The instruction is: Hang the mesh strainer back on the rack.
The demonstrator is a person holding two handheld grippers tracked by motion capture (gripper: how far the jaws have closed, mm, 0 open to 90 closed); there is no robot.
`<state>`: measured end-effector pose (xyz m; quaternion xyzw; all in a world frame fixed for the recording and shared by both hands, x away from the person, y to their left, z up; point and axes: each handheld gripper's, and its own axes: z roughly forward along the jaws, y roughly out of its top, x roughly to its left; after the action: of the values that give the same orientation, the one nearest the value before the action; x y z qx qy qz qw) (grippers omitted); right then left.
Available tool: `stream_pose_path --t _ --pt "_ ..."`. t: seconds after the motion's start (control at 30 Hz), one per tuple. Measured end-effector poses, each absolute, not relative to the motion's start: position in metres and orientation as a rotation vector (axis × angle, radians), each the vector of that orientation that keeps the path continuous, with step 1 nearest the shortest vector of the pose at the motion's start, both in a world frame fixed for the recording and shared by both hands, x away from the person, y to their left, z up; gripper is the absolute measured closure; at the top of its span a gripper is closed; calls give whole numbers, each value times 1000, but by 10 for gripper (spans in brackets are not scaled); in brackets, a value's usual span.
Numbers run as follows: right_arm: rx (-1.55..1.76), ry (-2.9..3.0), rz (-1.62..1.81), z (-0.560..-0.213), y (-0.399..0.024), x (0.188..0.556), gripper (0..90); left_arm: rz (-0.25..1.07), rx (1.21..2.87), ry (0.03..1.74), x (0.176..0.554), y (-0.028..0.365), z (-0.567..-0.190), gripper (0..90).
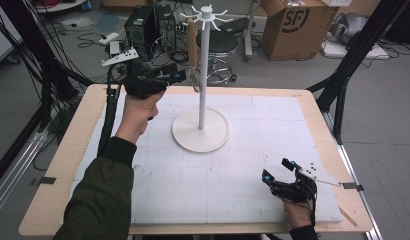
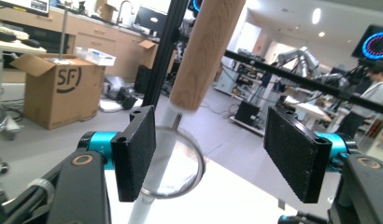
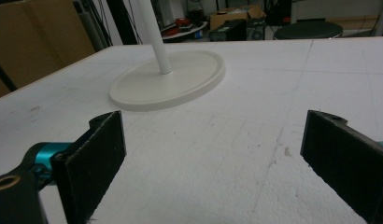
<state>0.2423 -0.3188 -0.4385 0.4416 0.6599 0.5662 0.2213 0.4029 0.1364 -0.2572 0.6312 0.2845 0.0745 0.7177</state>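
A wooden-handled whisk (image 1: 193, 52) is seen hanging from one arm of the white hook stand (image 1: 203, 85), beside the stand's pole and clear of the worktop (image 1: 58, 165). The stand is set on its round base at the far middle of the white mat (image 1: 218, 180).

The left gripper (image 1: 175, 75) is held raised, just beside the whisk. In the left gripper view its jaws are set wide, and the wooden handle (image 2: 203, 51) and the wire loop (image 2: 180, 163) are seen in the gap between them; no pad is pressed on either. The handle's top is cut off by the upper edge of that view, and the loop's lower part is blurred against the pole.

The right gripper (image 1: 279, 171) is rested at the near right corner of the mat, well apart from the stand, with its jaws wide and nothing between them.

An open cardboard box (image 1: 293, 27) is seen on the floor beyond the worktop; what it holds cannot be made out.
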Motion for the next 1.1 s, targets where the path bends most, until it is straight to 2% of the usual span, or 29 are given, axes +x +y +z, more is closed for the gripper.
stream_pose_path --t 0.23,0.6,1.1 --pt "1197 1835 1562 -437 -314 240 59 182 1389 597 373 144 -273 296" --pt "1159 1835 1581 -433 -304 244 59 192 1400 579 338 153 -291 284" --pt "1140 1861 1575 -433 -297 243 59 159 1374 677 306 170 -357 285"
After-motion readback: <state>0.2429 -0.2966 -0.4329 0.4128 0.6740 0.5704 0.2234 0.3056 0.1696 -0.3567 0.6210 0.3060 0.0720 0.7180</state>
